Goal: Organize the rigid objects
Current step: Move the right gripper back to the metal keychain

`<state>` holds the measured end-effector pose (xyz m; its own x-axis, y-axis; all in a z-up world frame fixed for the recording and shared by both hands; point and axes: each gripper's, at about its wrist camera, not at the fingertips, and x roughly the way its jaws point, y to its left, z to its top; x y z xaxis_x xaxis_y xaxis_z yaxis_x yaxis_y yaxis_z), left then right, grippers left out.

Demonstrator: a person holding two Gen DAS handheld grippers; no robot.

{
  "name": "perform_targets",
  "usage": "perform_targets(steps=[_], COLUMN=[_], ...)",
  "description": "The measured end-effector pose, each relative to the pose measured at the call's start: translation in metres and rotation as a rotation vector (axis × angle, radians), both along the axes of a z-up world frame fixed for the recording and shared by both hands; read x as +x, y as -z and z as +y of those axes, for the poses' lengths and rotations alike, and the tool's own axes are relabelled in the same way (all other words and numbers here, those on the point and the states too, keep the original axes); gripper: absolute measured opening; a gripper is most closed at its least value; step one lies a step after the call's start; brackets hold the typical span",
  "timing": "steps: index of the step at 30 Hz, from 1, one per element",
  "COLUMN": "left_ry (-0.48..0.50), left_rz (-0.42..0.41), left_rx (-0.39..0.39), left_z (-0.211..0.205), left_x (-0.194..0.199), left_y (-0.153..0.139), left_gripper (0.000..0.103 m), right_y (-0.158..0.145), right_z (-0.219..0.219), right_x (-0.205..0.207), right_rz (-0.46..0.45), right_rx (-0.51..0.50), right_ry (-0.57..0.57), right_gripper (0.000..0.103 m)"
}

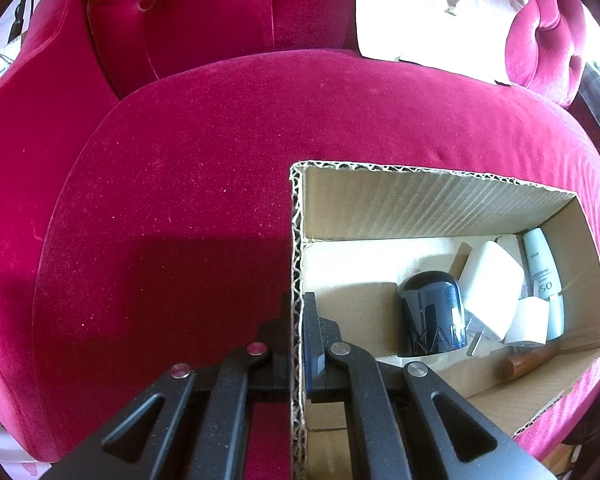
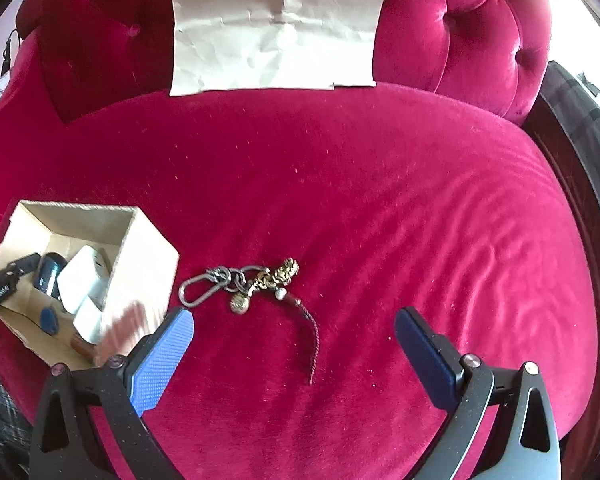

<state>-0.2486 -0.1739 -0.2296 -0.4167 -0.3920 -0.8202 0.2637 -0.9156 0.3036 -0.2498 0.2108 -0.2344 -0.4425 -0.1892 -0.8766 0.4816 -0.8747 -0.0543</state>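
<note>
Currently the left gripper is clamped on the near wall of the cardboard box, one finger inside and one outside the corrugated edge, steadying it on the red velvet sofa seat. Inside the box: a dark glossy cap-shaped container, a white plug adapter, a second smaller white block, a pale tube and a brown cylindrical item, all crowded toward the far-right end.

The right gripper stands wide open with nothing between its blue pads. It hovers over the seat, with the keychain lying just ahead of the fingertips, apart from both. The keychain is a loose assembly: carabiner clip at the box side, linked rings, a woven gold knot, a small round charm and a thin dark tassel trailing toward the camera.

Judgement: the step in hand is picking up the keychain for the box. Best target is probably the knot or ring cluster, the bulkiest part; the tassel would slip and the clip lies flat. Pads should press lightly into the plush before closing, so the metal is not pushed under. Expect dangling parts to swing on lift; carry over the box's emptier near end before release.
</note>
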Motion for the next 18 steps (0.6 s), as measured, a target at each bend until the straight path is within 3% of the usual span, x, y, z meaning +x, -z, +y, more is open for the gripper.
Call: perform_targets(steps=[18], left_ry=[-0.002], left_rz=[0.003], left_rx=[0.005], left_z=[-0.005], left_x=[0.001], left_y=[-0.007], left_gripper=[0.003], right_y=[0.032], right_z=[-0.005], right_x=[-0.016], right_rz=[-0.044], right_rx=[0.023], right_ry=[-0.028], right_gripper=[0.103])
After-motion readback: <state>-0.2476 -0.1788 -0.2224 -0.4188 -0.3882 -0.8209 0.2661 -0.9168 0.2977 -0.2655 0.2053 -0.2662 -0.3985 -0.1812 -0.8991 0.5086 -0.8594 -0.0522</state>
